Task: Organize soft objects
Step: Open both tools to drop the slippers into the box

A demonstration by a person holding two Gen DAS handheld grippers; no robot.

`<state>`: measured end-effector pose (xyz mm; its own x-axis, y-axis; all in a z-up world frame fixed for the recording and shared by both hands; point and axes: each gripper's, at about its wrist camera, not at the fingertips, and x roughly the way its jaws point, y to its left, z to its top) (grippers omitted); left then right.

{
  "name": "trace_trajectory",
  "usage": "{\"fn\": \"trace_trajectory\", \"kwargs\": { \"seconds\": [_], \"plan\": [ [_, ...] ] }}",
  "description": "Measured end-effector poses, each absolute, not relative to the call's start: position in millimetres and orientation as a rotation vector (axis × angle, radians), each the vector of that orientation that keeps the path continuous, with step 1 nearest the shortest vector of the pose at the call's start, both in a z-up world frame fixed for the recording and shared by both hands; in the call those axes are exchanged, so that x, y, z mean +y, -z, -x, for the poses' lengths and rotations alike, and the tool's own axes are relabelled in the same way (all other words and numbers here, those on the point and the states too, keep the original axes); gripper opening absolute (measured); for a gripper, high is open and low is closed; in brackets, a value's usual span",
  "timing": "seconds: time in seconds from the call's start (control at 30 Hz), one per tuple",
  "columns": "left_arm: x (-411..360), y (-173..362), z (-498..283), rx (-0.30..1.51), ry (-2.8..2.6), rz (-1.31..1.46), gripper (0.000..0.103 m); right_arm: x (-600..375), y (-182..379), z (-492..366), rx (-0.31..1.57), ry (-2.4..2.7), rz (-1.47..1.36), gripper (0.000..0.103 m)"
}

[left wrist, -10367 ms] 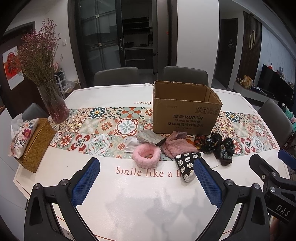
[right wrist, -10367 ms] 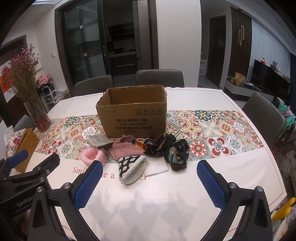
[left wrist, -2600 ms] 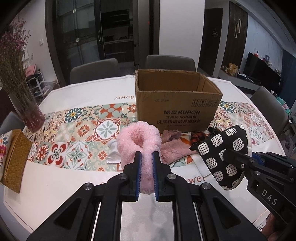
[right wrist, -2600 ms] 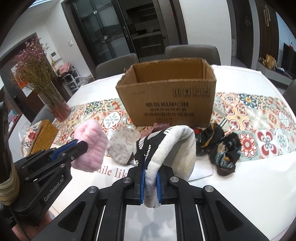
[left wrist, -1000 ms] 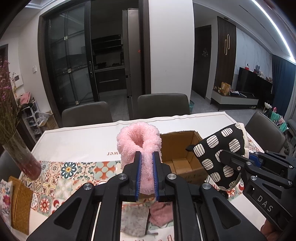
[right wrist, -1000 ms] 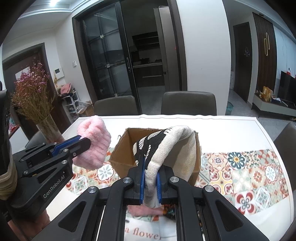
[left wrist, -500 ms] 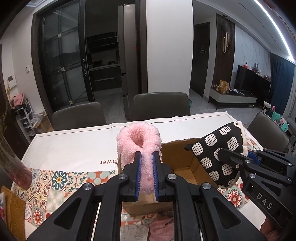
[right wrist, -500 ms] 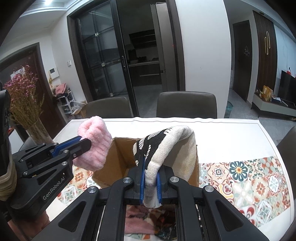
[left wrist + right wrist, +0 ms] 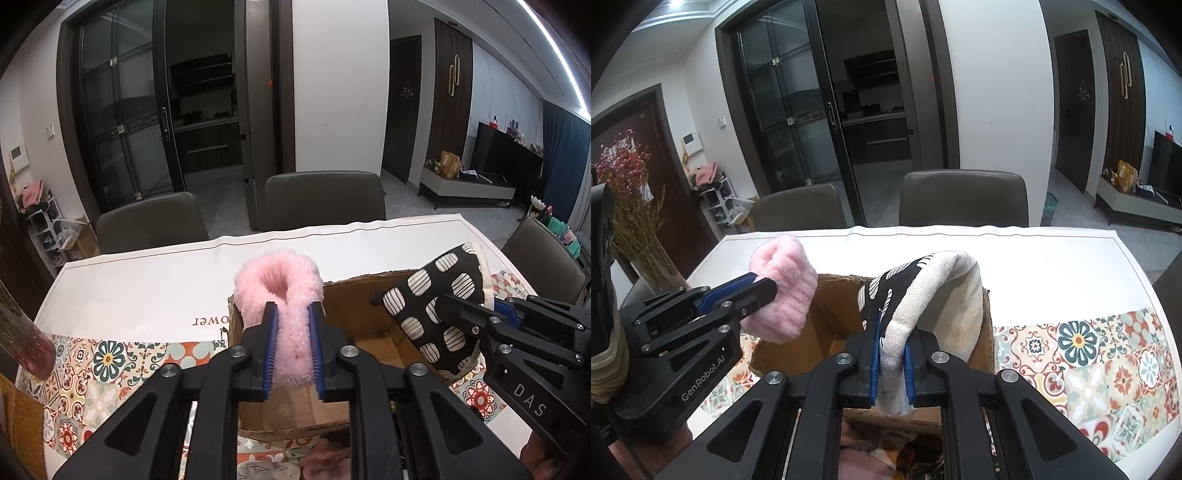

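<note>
Behind the bench (image 9: pixel 147 291), chairs and dark doors. Left tongs (image 9: pixel 291 347) pinch the pink fluffy band (image 9: pixel 280 288), right tongs (image 9: pixel 891 354) the spotted mitt (image 9: pixel 923 291), both above the cardboard box (image 9: pixel 369 325); released near its rim, either could snag or spill outside.

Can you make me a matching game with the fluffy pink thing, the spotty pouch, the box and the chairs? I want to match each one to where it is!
Things:
1. pink headband
2. spotted pouch
3. cardboard box
4. chairs

Places:
A. behind the table
B. in the left gripper
C. on the table, open
D. in the right gripper

Pairs: 1-B, 2-D, 3-C, 4-A
</note>
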<state>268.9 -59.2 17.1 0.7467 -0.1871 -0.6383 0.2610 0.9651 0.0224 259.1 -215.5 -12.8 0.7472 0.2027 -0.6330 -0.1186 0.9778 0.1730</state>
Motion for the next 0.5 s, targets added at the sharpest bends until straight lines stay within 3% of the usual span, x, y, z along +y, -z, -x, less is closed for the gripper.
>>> {"fn": "trace_trajectory", "kwargs": {
  "seconds": [0.03, 0.1, 0.17, 0.2, 0.27, 0.33, 0.5],
  "plan": [
    [-59.2, -17.3, -268.3, 0.683, 0.239, -0.114, 0.025, -215.9, 13.8, -259.9, 0.708, -0.176, -0.126, 0.013],
    [-57.9, -18.6, -266.7, 0.675, 0.219, -0.114, 0.061, -216.1, 15.5, -261.1, 0.713, -0.174, -0.127, 0.015],
    [-56.4, -20.0, -265.4, 0.66, 0.202, -0.115, 0.074, -215.9, 17.5, -262.5, 0.727, -0.164, -0.127, 0.024],
    [-57.3, -21.1, -262.8, 0.651, 0.195, -0.125, 0.074, -216.5, 18.4, -263.2, 0.734, -0.16, -0.131, 0.027],
    [-57.1, -20.6, -262.9, 0.654, 0.183, -0.139, 0.074, -219.5, 20.4, -263.3, 0.738, -0.144, -0.139, 0.046],
    [-56.4, -19.8, -262.8, 0.661, 0.181, -0.139, 0.074, -220.5, 19.3, -261.5, 0.732, -0.132, -0.145, 0.059],
    [-53.5, -17.1, -261.0, 0.67, 0.174, -0.135, 0.074, -221.5, 16.9, -257.7, 0.715, -0.111, -0.143, 0.07]
  ]
}}
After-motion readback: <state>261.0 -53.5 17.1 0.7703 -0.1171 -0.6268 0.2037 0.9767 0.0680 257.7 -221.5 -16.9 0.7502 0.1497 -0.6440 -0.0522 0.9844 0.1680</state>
